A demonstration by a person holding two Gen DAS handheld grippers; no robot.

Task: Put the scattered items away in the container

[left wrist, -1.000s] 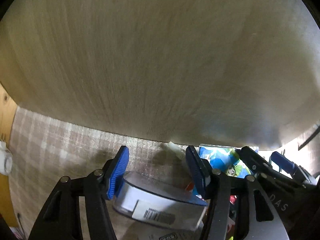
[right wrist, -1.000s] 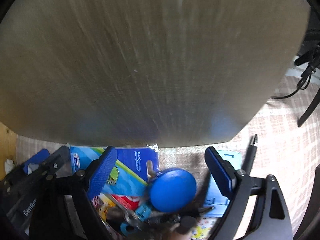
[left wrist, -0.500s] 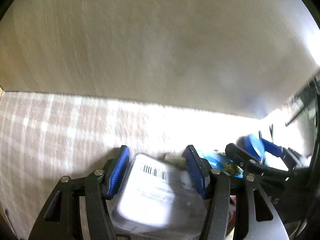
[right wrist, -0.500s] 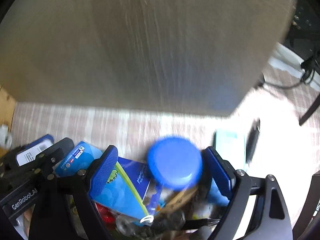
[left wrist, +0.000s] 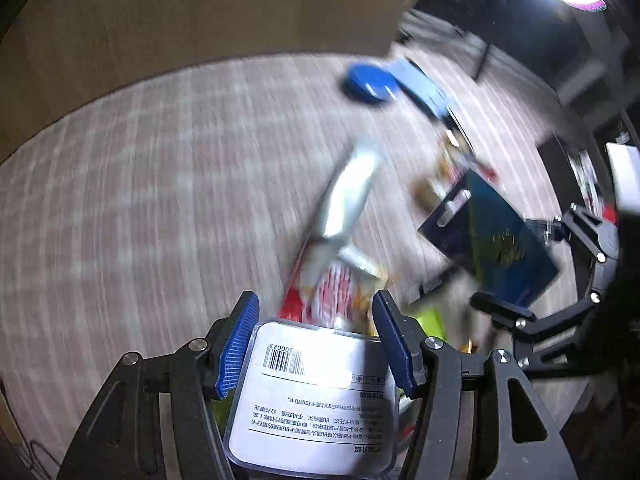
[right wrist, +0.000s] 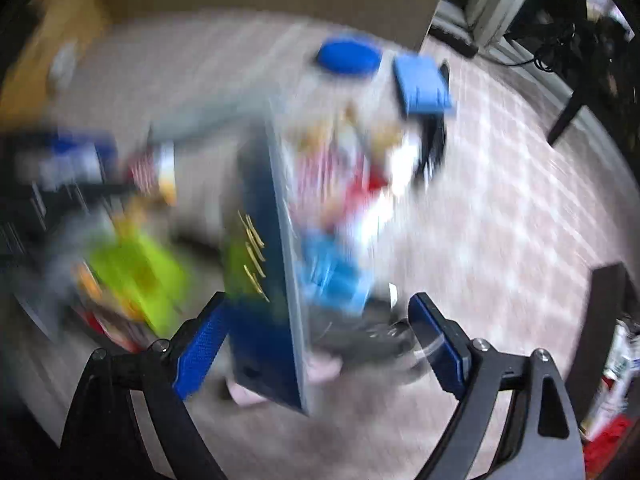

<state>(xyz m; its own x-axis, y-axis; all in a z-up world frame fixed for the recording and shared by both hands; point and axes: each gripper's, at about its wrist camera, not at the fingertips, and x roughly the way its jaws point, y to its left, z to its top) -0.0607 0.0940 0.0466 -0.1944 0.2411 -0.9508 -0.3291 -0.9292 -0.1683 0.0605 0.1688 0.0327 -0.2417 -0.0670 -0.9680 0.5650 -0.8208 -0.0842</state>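
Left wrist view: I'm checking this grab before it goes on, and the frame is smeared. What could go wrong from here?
1. The clear plastic box with a white barcode label sits between the left claw pads near its end only; a fast swing might let it slip.
2. The dark blue carded pack stands on edge by one pad of the right claw, with a wide gap to the other pad, so it may topple or drop.

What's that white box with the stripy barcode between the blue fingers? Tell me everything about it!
The white box looks like a clear, shiny plastic case with rounded corners and a white paper label. The label has a black barcode near the far edge, with numbers beside it, and lines of small printed text that read upside down from this view. It sits between the blue pads of the left gripper, which appear to press its two sides. It lies roughly flat, above the checked cloth, with a red and white packet just beyond it.
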